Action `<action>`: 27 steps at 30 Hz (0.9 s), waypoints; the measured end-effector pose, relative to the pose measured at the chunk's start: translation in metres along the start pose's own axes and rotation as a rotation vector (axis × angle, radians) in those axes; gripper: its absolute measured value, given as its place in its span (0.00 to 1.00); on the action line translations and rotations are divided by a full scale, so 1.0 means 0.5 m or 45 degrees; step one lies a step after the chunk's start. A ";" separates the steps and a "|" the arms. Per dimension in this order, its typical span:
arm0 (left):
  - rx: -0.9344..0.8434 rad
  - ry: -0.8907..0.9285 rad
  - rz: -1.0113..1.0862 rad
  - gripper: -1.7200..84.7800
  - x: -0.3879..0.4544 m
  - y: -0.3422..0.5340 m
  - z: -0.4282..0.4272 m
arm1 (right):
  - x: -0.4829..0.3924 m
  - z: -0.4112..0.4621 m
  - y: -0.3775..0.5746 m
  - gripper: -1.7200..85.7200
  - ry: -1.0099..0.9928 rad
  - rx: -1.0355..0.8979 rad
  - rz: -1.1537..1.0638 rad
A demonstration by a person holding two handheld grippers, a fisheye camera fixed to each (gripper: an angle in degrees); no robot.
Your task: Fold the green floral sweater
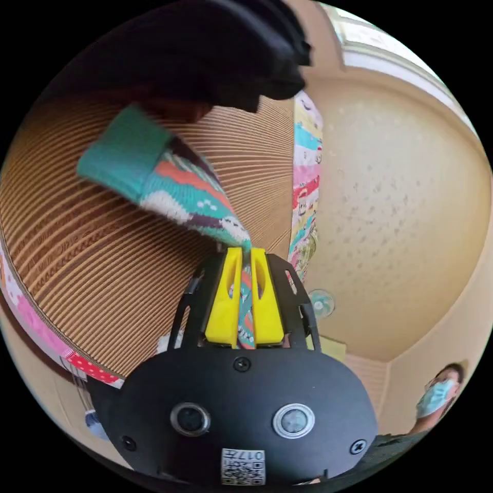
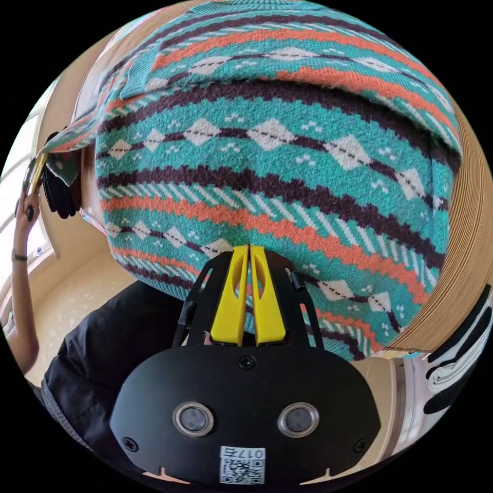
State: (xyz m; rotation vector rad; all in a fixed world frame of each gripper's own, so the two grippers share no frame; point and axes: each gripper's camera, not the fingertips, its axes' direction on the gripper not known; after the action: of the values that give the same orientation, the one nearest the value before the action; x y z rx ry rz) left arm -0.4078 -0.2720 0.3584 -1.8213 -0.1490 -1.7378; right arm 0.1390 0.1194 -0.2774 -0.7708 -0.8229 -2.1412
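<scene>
The sweater (image 2: 277, 154) is spread over a ribbed tan mat (image 1: 102, 257) with a patchwork border (image 1: 306, 195), and the folding looks barely started. In the right gripper view the body of the knit lies broad and fairly flat across the mat, its bands of teal, orange and dark stripe running side to side, with one sleeve or shoulder trailing off toward the mat's far edge. The right tongs (image 2: 248, 251) have their yellow jaws drawn together at the near hem of the sweater; a sliver of knit seems to sit between them, but I cannot tell whether they truly grip it or are simply closed against the edge. In the left gripper view the left tongs (image 1: 246, 252) are clamped on a sleeve (image 1: 169, 179), a strip of patterned knit showing between the jaws, and the cuff end hangs free in the air above the mat, lifted clear of it. By my reckoning this is the first sleeve being brought in over the body; no crease or doubled layer shows in the body yet, so the other sleeve and the main folds remain. Another person (image 1: 436, 400) stands off by the wall.
</scene>
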 end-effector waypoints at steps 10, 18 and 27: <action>-0.405 -0.498 1.502 0.09 0.576 0.627 0.465 | 0.122 -0.071 0.065 0.02 -0.323 0.124 0.139; -0.711 -0.596 1.084 0.12 0.310 0.697 0.612 | 0.262 -0.117 0.229 0.04 -0.302 0.154 0.012; -0.783 -0.952 0.681 0.19 -0.041 0.621 0.372 | 0.506 -0.119 0.448 0.16 -0.317 0.146 0.247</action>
State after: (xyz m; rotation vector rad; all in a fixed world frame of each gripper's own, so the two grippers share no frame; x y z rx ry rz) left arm -0.1006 -0.4241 0.2407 -2.5688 0.5859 -0.7054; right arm 0.1515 -0.1471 -0.0619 -1.0273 -0.9484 -1.8345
